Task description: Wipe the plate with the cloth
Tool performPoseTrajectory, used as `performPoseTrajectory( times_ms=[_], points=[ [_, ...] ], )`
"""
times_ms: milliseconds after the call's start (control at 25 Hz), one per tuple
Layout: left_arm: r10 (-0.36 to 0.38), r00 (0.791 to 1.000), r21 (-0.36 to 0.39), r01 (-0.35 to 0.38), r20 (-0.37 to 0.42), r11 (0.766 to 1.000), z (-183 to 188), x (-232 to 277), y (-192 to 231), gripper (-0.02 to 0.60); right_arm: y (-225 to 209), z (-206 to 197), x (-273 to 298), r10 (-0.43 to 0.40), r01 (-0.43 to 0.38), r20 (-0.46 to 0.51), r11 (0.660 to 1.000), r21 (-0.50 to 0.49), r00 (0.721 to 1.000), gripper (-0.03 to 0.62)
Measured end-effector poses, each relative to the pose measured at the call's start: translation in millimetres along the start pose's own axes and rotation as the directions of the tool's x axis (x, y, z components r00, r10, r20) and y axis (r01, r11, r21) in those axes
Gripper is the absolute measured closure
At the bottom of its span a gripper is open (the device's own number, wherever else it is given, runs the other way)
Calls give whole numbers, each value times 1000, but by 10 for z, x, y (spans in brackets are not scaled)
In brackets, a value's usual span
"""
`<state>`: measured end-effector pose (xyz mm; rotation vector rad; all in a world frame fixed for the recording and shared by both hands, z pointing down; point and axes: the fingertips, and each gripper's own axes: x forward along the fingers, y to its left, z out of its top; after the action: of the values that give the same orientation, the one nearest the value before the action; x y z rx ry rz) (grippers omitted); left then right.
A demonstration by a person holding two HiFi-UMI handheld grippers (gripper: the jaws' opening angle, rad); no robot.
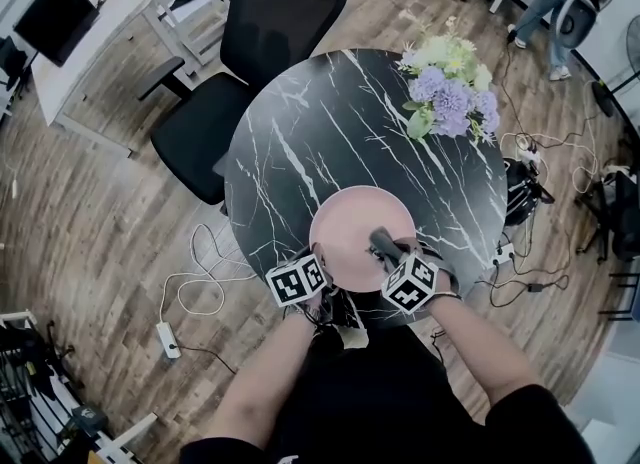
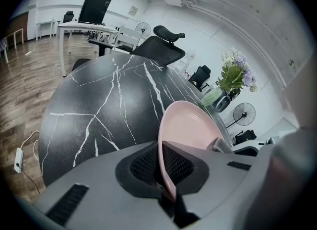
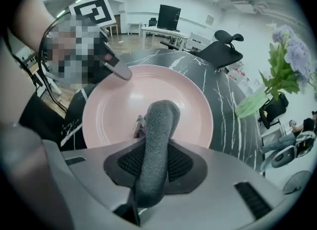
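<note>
Left gripper (image 2: 165, 169) fingers clamp the pink plate (image 2: 190, 125) rim — right gripper (image 3: 154, 162) fingers pinch the grey cloth (image 3: 159, 120).

Plate (image 1: 345, 227) smooth, glossy; cloth (image 3: 154, 140) rough-knit; table (image 1: 300, 142) polished marble.

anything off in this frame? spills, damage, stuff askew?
Nothing spilled or broken. The round pink plate sits near the edge of the black marble table, rim clamped in the left tool; the right tool grips the rolled grey cloth over it. One small speck beside the cloth; unclear what.
</note>
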<state>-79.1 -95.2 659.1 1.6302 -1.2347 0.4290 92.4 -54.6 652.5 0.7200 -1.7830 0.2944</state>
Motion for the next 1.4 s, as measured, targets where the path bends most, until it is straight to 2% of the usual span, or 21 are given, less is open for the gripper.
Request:
performPoseTrajectory(
  times_ms=[200, 320, 440, 680, 880, 1000, 1080, 1200, 1320, 1400],
  points=[
    [-17, 1000, 38, 17, -16, 999, 8, 3, -14, 548, -282, 40, 60, -114, 110, -23, 985, -132, 993, 485],
    [-7, 1000, 63, 9, -26, 998, 30, -27, -5, 548, -422, 83, 89, -152, 147, -22, 978, -148, 988, 485],
    [-22, 999, 77, 25, -36, 997, 10, -5, -19, 548, -544, 124, 124, -167, 164, -19, 980, -116, 986, 485],
    [-4, 999, 105, 8, -40, 994, 53, -29, 5, 546, -733, 238, 173, -201, 201, 5, 979, -34, 980, 484],
    [-30, 998, 84, 35, -54, 996, 30, -14, -3, 545, -869, 362, 120, -270, 268, 76, 963, 37, 960, 484],
    [-57, 996, 64, 62, -73, 996, 4, 16, -7, 543, -932, 441, 29, -294, 281, 140, 954, 109, 945, 484],
    [-63, 994, 93, 70, -84, 993, -1, 23, -19, 537, -945, 501, -51, -280, 243, 200, 951, 191, 939, 484],
    [-38, 995, 170, 53, -88, 984, 39, -36, -29, 515, -935, 560, -163, -223, 101, 307, 924, 369, 925, 484],
    [-28, 996, 202, 44, -79, 978, 83, -98, -45, 491, -949, 550, -271, -200, -52, 398, 840, 540, 895, 484],
    [-25, 998, 216, 38, -62, 976, 140, -146, -49, 465, -948, 566, -365, -201, -130, 446, 783, 608, 872, 485]
  ],
)
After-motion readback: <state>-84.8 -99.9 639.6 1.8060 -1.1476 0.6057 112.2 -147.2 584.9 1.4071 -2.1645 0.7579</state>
